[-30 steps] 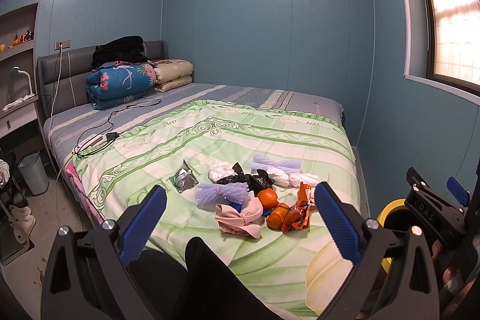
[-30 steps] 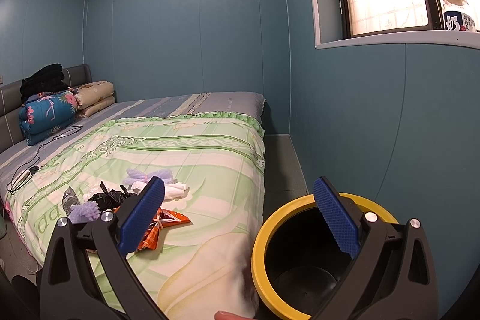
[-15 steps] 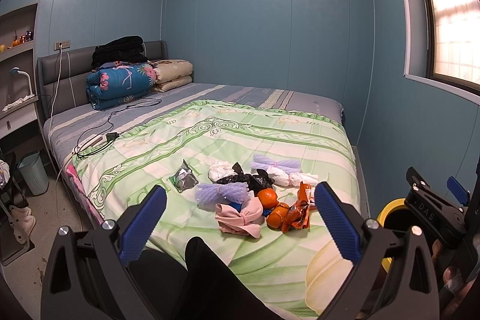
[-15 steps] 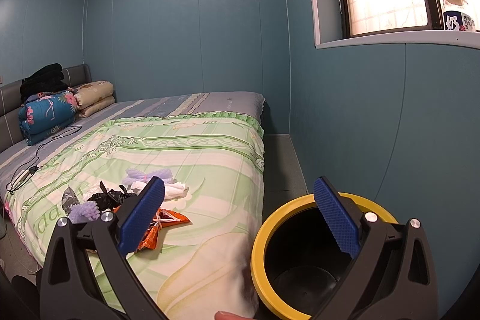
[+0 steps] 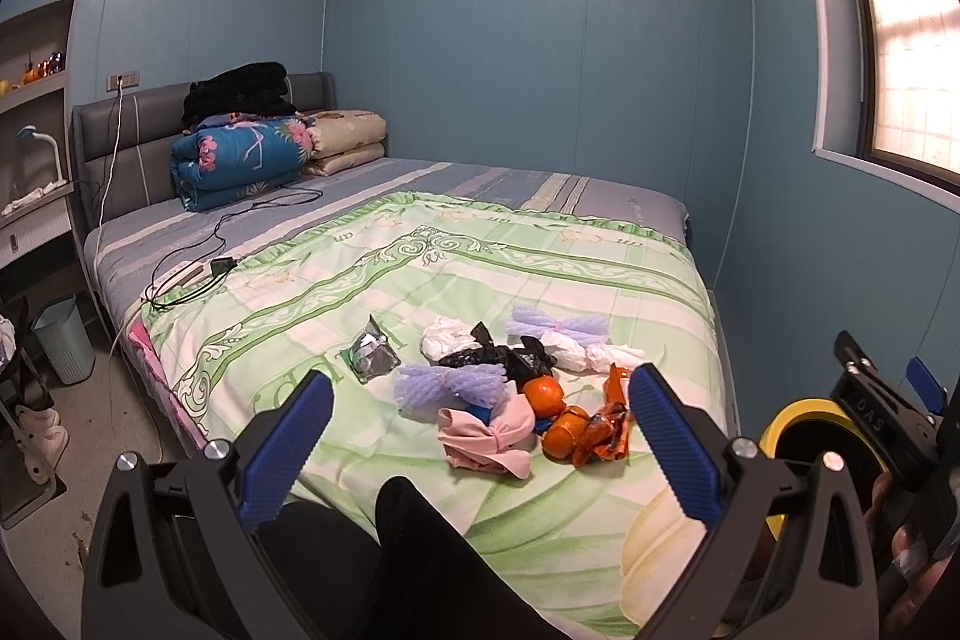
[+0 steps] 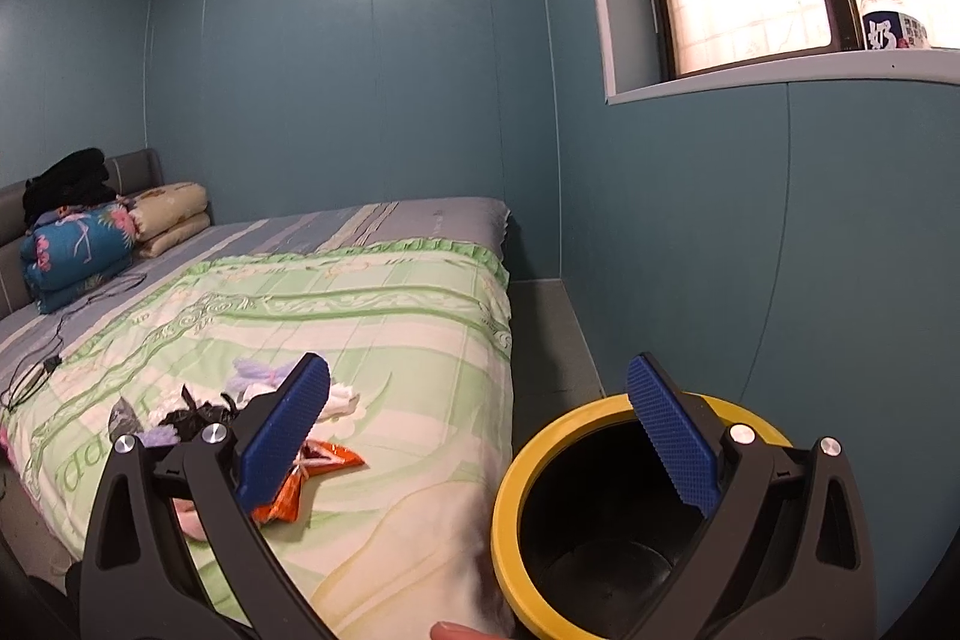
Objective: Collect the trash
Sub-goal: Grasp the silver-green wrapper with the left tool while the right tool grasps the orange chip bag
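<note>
The left gripper [image 5: 480, 436] is spread wide with nothing between its blue pads, hovering above the near end of a bed. Just past it, on the green floral quilt [image 5: 540, 274], lies a heap of trash: a pink cloth knot [image 5: 489, 436], two oranges [image 5: 555, 415], an orange foil wrapper [image 5: 606, 430], a black plastic bag [image 5: 498, 358], lilac foam netting [image 5: 450, 382], white tissue [image 5: 594, 355] and a silver packet [image 5: 373, 357]. Only this view shows the charger cable [image 5: 198, 274] and a pale blue wastebasket [image 5: 63, 340] on the floor to the left. The right gripper [image 6: 480, 436] is likewise wide apart and holds nothing. Its view alone looks down into the black bin with a yellow rim [image 6: 516, 466], standing on the floor beside the bed, and shows a jar [image 6: 888, 13] on the window sill. From here the trash heap [image 6: 198, 409] is partly hidden behind the left pad.
</note>
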The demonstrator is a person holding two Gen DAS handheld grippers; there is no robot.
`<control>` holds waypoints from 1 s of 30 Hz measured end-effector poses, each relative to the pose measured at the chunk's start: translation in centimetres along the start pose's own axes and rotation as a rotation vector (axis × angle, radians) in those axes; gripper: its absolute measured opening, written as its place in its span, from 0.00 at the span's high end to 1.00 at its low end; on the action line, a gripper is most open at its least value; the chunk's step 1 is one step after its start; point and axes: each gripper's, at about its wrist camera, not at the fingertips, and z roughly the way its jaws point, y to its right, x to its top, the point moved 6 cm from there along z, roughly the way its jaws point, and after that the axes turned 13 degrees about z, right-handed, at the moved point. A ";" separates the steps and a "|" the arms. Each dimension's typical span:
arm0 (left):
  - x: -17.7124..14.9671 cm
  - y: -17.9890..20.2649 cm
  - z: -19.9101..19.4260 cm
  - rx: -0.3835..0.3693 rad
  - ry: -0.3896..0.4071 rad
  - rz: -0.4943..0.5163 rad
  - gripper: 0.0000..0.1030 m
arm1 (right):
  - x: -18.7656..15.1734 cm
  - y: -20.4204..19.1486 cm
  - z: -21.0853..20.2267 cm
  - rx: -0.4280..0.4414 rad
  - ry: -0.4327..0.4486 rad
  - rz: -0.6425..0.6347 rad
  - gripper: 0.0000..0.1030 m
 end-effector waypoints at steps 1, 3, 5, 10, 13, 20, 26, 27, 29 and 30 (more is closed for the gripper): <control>0.1 -0.2 0.3 0.007 -0.001 0.003 0.08 | 0.0 0.0 0.3 0.011 0.002 0.011 0.08; 0.1 -0.9 1.1 0.014 0.000 0.025 0.08 | 0.0 0.0 1.2 0.036 -0.007 0.035 0.08; 0.2 -1.4 2.0 -0.007 0.007 0.031 0.08 | 0.1 -0.1 2.1 0.042 -0.021 0.038 0.08; -0.1 -4.0 5.1 -0.081 0.009 -0.003 0.08 | 0.1 -1.4 4.1 0.125 -0.041 0.020 0.08; -0.4 -5.2 7.1 -0.085 -0.004 0.015 0.08 | -0.6 -2.8 5.6 0.195 -0.099 -0.006 0.08; -2.9 -7.2 13.0 -0.111 -0.146 0.031 0.08 | -4.2 -5.9 8.8 0.212 -0.212 -0.093 0.08; -5.0 -8.0 17.1 -0.084 -0.235 0.121 0.08 | -7.4 -7.7 11.2 0.209 -0.311 -0.128 0.08; -5.2 -8.4 17.9 -0.091 -0.244 0.112 0.08 | -7.7 -7.9 11.5 0.203 -0.319 -0.132 0.08; -5.5 -9.4 19.0 -0.112 -0.260 0.066 0.08 | -8.1 -8.3 12.3 0.210 -0.344 -0.127 0.08; -5.6 -10.0 19.9 -0.110 -0.270 0.041 0.08 | -8.3 -8.6 12.6 0.215 -0.354 -0.122 0.08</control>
